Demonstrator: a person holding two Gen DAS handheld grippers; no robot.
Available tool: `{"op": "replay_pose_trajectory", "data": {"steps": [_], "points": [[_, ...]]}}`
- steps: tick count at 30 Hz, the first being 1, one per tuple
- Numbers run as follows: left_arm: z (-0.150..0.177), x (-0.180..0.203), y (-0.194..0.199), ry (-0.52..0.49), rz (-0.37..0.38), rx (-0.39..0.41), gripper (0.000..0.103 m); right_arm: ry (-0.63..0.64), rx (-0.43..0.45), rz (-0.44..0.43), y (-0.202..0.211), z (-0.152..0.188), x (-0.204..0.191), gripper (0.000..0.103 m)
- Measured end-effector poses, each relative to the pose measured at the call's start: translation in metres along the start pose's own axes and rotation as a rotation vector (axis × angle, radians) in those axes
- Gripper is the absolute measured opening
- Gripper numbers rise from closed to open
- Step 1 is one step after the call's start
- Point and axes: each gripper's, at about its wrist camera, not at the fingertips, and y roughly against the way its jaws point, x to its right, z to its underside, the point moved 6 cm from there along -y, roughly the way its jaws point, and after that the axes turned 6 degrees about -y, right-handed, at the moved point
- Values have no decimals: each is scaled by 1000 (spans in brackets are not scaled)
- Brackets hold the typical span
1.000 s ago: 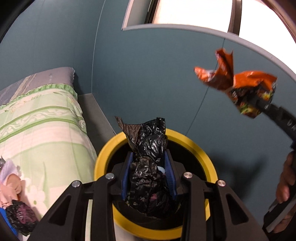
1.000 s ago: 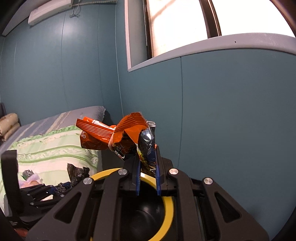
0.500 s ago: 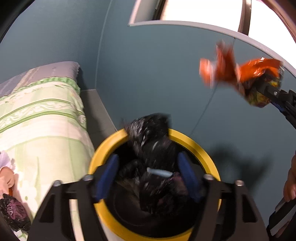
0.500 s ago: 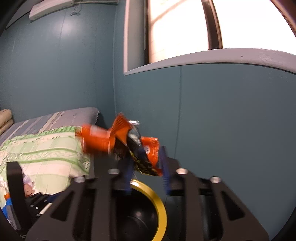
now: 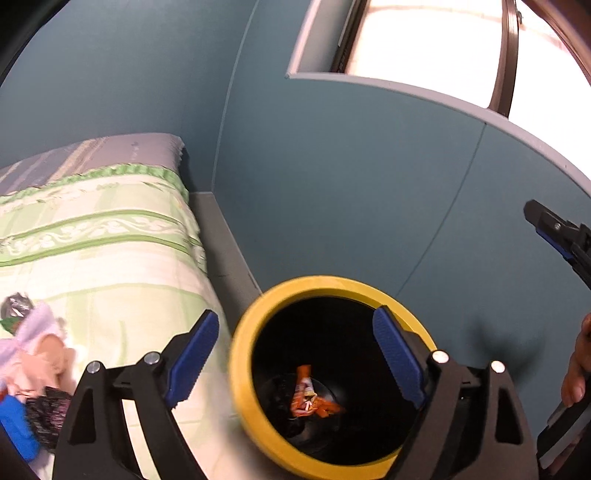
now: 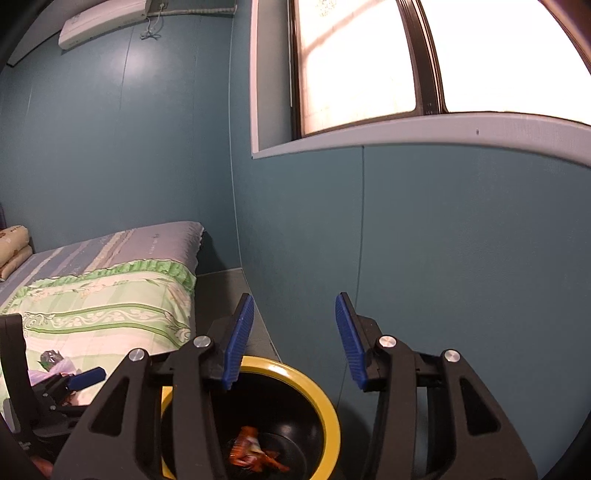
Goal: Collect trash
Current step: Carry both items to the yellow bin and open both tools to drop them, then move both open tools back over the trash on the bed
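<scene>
Holding: nothing in either claw; we read both as spread wide, blue pads well apart.
L claw (image 5: 291,350): jaws wide apart, straddling the bin mouth in its own view; no item between pads.
R claw (image 6: 294,339): jaws wide apart, above the bin's far rim; no item between pads. Tip also visible at right edge of L view.
Bin (image 5: 243,354): black inside w/ yellow rim, standing on the floor between the bed and the teal wall (image 5: 369,177).
Orange wrapper (image 5: 308,400): crumpled, lying at the bin bottom; also seen in R view (image 6: 251,452), slightly blurred.
Black bag (image 5: 282,391): dark crumpled mass just left of the wrapper at the bin bottom; we cannot make out its outline vs. the black interior.
Bed (image 5: 110,236): green/white floral cover, just left of the bin.
Remaining litter on bed: dark crumpled piece (image 5: 48,410) near L claw's left finger, small dark wrapper (image 5: 14,304) further up the cover, pale pink item (image 5: 33,347) between them.
Window (image 6: 369,62): bright, above the sill, upper right.
AC unit (image 6: 107,20): wall-mounted, top left of R view.
</scene>
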Motion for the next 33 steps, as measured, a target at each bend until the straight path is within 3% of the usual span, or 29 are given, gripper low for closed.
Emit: {"op": "replay_pose_trajectory", "data": {"steps": [12,18,23,33], "points": [[-8,-74,94,41,-150,99,85,70,64,-112,35,-12,-51,45],[-1,-115,152,55,-266,138,88,120,56,-224,38,-4,-104,50],[21,-153,210,97,-385,162,89,162,24,-334,44,15,-150,52],[79,-200,274,197,-509,146,95,240,-75,-532,45,68,-235,57]]}}
